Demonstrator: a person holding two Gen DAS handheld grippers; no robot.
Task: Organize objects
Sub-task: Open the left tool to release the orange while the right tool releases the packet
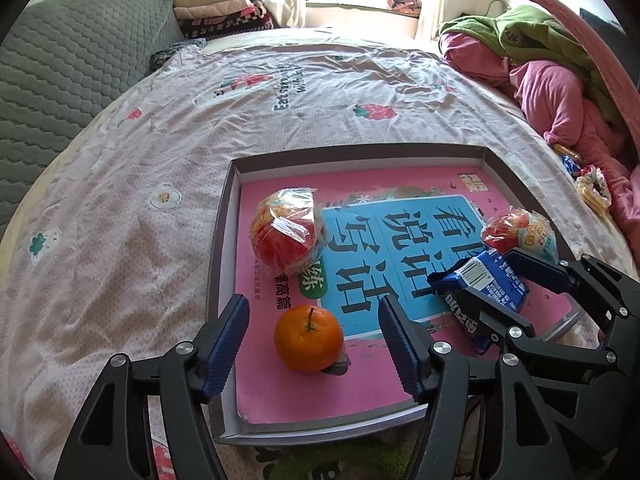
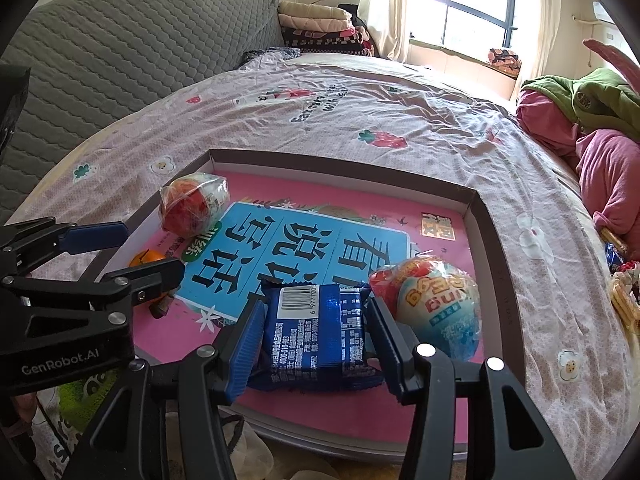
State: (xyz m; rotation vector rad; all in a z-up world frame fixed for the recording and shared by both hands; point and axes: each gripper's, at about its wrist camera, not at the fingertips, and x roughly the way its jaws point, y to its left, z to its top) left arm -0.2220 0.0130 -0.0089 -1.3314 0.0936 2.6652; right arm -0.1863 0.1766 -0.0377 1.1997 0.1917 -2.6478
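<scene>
On the bed (image 1: 280,92), inside the shallow tray (image 1: 224,216) lined with a pink book (image 1: 280,392), we have our left tongs (image 1: 312,344) standing wide apart around the orange (image 1: 308,338) at the near edge, pads clear of it on both sides. Our right tongs (image 2: 316,340) are closed on the blue packet (image 2: 316,336), which sits at the near right of the tray, touching the wrapped egg (image 2: 436,300). A second wrapped sweet (image 1: 286,232) lies farther left. We judge the orange could roll off across the slick book cover if either of the left pads nudges it. The crinkly packet may slip from a light grip, or drag the egg along with it.
</scene>
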